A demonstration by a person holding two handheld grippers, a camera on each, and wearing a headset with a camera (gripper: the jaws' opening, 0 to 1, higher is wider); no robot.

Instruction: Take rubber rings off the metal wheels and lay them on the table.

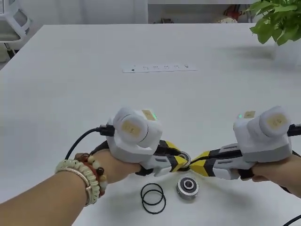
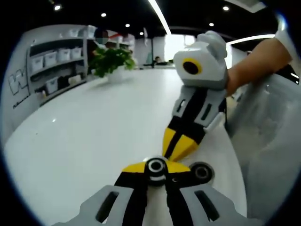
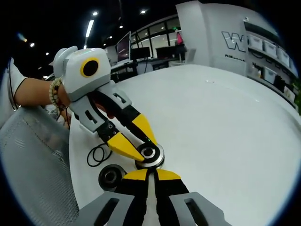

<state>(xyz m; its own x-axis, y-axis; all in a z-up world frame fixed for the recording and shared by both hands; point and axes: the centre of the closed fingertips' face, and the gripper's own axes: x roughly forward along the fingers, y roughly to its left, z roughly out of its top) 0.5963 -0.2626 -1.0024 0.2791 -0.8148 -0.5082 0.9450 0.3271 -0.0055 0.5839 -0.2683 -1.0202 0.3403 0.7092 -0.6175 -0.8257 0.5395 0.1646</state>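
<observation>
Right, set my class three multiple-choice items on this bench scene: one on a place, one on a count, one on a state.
1. Where does the loose metal wheel lie?
A beside the rubber rings
B on the floor
C on a shelf

2. How many rubber rings lie on the table?
A none
B two
C five

3. The left tool is:
A wide open
B shut on a wheel
C lying on the table

Answers:
1 A, it sits just right of the rings.
2 B, two black loops show.
3 B, its yellow tips clamp the held wheel.
</observation>
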